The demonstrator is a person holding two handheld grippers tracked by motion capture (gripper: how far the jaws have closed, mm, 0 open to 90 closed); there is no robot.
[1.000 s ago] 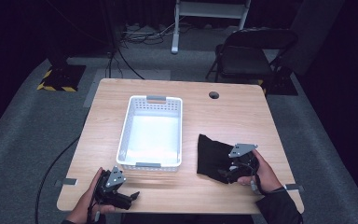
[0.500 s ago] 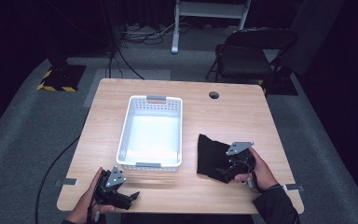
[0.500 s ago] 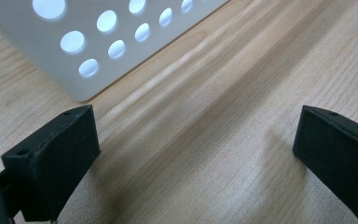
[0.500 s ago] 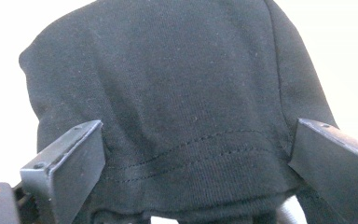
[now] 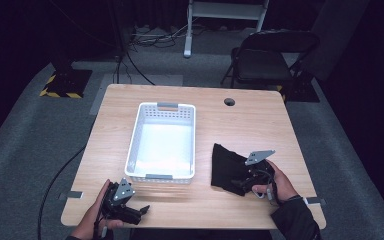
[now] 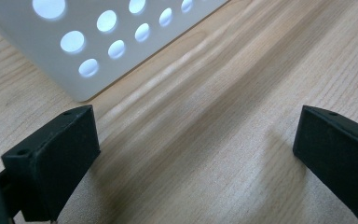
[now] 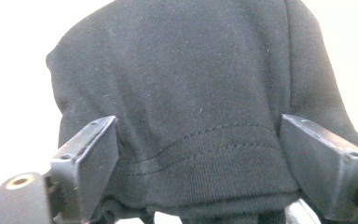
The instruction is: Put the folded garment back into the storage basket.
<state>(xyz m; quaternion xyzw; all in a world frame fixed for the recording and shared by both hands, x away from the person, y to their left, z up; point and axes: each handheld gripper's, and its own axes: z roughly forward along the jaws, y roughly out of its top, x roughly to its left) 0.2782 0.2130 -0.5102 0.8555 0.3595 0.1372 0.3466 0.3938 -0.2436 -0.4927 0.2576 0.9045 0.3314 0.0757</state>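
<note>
The black cloth [image 5: 228, 167] lies on the table [image 5: 260, 122] right of the white basket [image 5: 162, 142], long axis running front to back, bare wood beyond it. The right tongs [image 5: 241, 184] have just been closing, hem between them, seemingly not yet pinched. The left tongs [image 5: 141, 212] stand apart.

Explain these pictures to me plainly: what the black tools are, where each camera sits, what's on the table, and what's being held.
A person sits at a wooden table holding a two-jaw gripper in each hand. The high view looks down from above; the other two cameras ride on the grippers, looking along their jaws. On the table are a white basket and a black cloth. The left gripper is open over bare wood near the basket's corner. The right gripper has just been closing, its jaws either side of the cloth's hemmed edge; whether they pinch it yet I cannot tell.
</note>
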